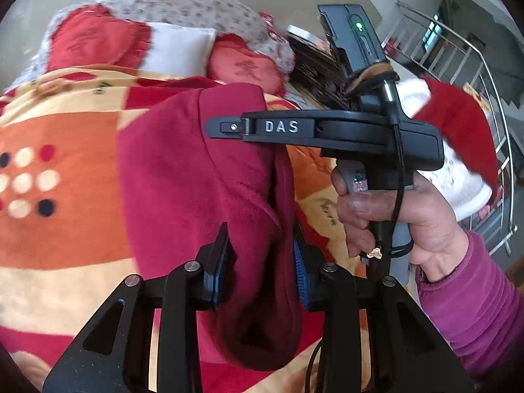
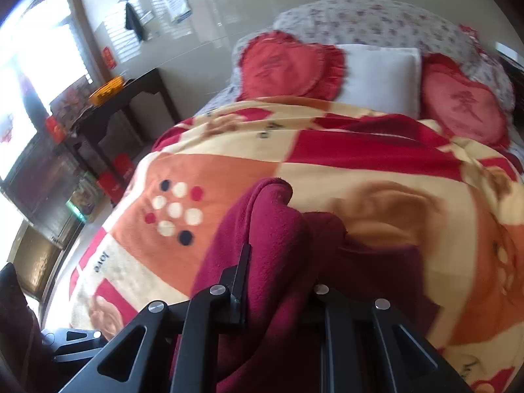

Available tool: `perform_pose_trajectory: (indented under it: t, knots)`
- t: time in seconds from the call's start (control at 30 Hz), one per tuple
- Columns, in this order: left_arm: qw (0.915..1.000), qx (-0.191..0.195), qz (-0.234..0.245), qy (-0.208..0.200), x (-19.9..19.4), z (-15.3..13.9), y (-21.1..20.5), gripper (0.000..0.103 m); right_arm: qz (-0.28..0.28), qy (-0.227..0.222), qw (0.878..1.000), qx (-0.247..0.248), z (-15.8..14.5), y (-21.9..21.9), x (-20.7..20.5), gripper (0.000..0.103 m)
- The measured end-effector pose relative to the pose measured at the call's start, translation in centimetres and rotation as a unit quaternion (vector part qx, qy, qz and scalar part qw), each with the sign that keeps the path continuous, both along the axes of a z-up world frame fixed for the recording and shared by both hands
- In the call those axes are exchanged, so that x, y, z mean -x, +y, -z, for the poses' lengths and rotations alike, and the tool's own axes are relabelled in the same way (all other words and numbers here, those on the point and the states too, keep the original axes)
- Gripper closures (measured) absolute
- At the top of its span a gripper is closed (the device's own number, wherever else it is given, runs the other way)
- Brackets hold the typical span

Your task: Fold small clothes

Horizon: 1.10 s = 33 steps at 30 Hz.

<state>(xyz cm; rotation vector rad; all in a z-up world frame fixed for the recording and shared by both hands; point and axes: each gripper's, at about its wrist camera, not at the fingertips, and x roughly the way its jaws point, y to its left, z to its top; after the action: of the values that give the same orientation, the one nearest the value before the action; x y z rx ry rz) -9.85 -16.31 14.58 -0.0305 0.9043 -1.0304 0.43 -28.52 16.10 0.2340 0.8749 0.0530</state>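
- Dark red fleece, the small garment (image 1: pixel 196 170), was bunched between both tools above a bed spread with an orange, cream and red blanket (image 1: pixel 59 229).
- The left gripper (image 1: pixel 262 262) stood narrowly parted, its blue pads (image 1: pixel 218 271) clamped on a thick fold of the fleece, which hung down between them.
- The right gripper (image 2: pixel 278 281) was nearly closed and clenched on another gathered edge of the garment (image 2: pixel 275 229); its right-hand finger was buried under cloth.
- Only the left wrist view showed the right tool from the side, lettered "DAS", with a hand (image 1: pixel 402 216) in a magenta sleeve (image 1: pixel 475 311) around its handle, and a metal railing (image 1: pixel 458 49) behind.
- Only the right wrist view showed a dark side table (image 2: pixel 131 98) and a bright window (image 2: pixel 39 49).
- Both views showed heart-shaped red cushions (image 2: pixel 285 65) and a white pillow (image 2: pixel 380 75) at the head of the bed.
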Motion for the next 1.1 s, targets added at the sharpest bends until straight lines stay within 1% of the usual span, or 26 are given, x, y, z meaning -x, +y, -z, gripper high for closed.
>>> perform_pose_trajectory:
  t: [0.13, 0.2, 0.27, 0.3, 0.33, 0.37, 0.4, 0.43, 0.5, 0.53, 0.6, 0.63, 0.67, 0.73, 0.8, 0.83, 0.87, 0.9, 0.97, 1.03, 1.07, 1.1]
  knots:
    - [0.9996, -0.019, 0.018, 0.014, 0.6, 2.0, -4.0, 0.070, 0.026, 0.014, 1.000, -0.006, 2.0, -3.6, 1.4, 0.086]
    - [0.9990, -0.032, 0.023, 0.022, 1.0, 3.2, -5.5, 0.069, 0.038, 0.028, 0.999, -0.016, 3.9, -5.3, 1.9, 0.086]
    - [0.9975, -0.043, 0.031, 0.047, 1.2, 3.9, -6.2, 0.064, 0.056, 0.033, 0.997, -0.040, 6.1, -7.0, 2.3, 0.084]
    - [0.9957, -0.046, 0.043, 0.068, 1.3, 4.1, -6.3, 0.057, 0.064, 0.031, 0.996, -0.048, 6.6, -7.7, 2.6, 0.082]
    - [0.9944, -0.044, 0.055, 0.078, 1.5, 3.9, -6.1, 0.053, 0.076, 0.028, 0.995, -0.054, 7.1, -8.6, 3.2, 0.076]
    - [0.9943, -0.042, 0.064, 0.074, 1.9, 3.4, -5.6, 0.051, 0.082, 0.023, 0.995, -0.059, 7.0, -8.9, 3.7, 0.074]
    - [0.9954, -0.044, 0.067, 0.052, 2.5, 2.6, -4.9, 0.048, 0.087, 0.017, 0.994, -0.069, 6.7, -9.1, 4.4, 0.074]
    - [0.9961, -0.048, 0.067, 0.031, 3.2, 1.9, -4.0, 0.046, 0.091, 0.013, 0.993, -0.071, 6.1, -9.3, 5.3, 0.072]
    - [0.9964, -0.057, 0.063, -0.009, 3.5, 0.7, -2.0, 0.046, 0.089, 0.005, 0.994, -0.060, 4.5, -8.9, 7.0, 0.071]
    - [0.9963, -0.062, 0.056, -0.018, 3.4, 0.5, -1.3, 0.046, 0.078, -0.004, 0.995, -0.061, 3.7, -8.4, 7.9, 0.069]
    - [0.9954, -0.082, 0.035, -0.035, 3.0, 0.8, 0.0, 0.046, 0.059, -0.016, 0.996, -0.066, 2.5, -7.5, 9.3, 0.060]
    - [0.9946, -0.093, 0.022, -0.039, 2.6, 1.3, 0.5, 0.046, 0.051, -0.020, 0.996, -0.067, 2.1, -6.8, 10.2, 0.051]
    - [0.9941, -0.102, 0.012, -0.036, 2.2, 1.9, 0.9, 0.046, 0.044, -0.018, 0.996, -0.069, 2.0, -6.0, 11.0, 0.049]
    - [0.9928, -0.118, -0.009, -0.020, 1.4, 3.3, 1.2, 0.046, 0.029, -0.002, 0.996, -0.079, 2.5, -4.5, 11.7, 0.049]
    - [0.9920, -0.125, -0.019, -0.011, 1.3, 4.8, 1.5, 0.046, 0.020, 0.023, 0.994, -0.100, 3.8, -3.2, 12.1, 0.049]
    - [0.9911, -0.131, -0.021, -0.004, 1.3, 5.6, 1.4, 0.046, 0.018, 0.040, 0.993, -0.107, 4.9, -2.7, 12.3, 0.052]
    - [0.9905, -0.135, -0.022, 0.002, 1.3, 6.2, 1.4, 0.046, 0.014, 0.047, 0.994, -0.098, 5.5, -2.3, 12.4, 0.072]
    - [0.9902, -0.138, -0.023, 0.010, 1.4, 6.9, 1.3, 0.046, 0.010, 0.050, 0.996, -0.074, 5.8, -1.8, 12.6, 0.082]
    - [0.9906, -0.134, -0.023, 0.017, 1.6, 7.4, 1.5, 0.046, 0.018, 0.046, 0.999, -0.009, 6.2, -1.4, 13.7, 0.084]
    - [0.9912, -0.129, -0.019, 0.019, 1.8, 7.7, 1.1, 0.046, 0.030, 0.056, 0.998, 0.024, 7.3, -1.7, 14.2, 0.084]
    - [0.9908, -0.133, -0.019, 0.018, 1.8, 7.9, 0.9, 0.046, 0.035, 0.067, 0.997, 0.014, 8.2, -2.0, 14.2, 0.084]
    - [0.9902, -0.137, -0.020, 0.017, 1.8, 8.0, 0.7, 0.046, 0.037, 0.068, 0.997, 0.003, 8.4, -2.3, 14.1, 0.084]
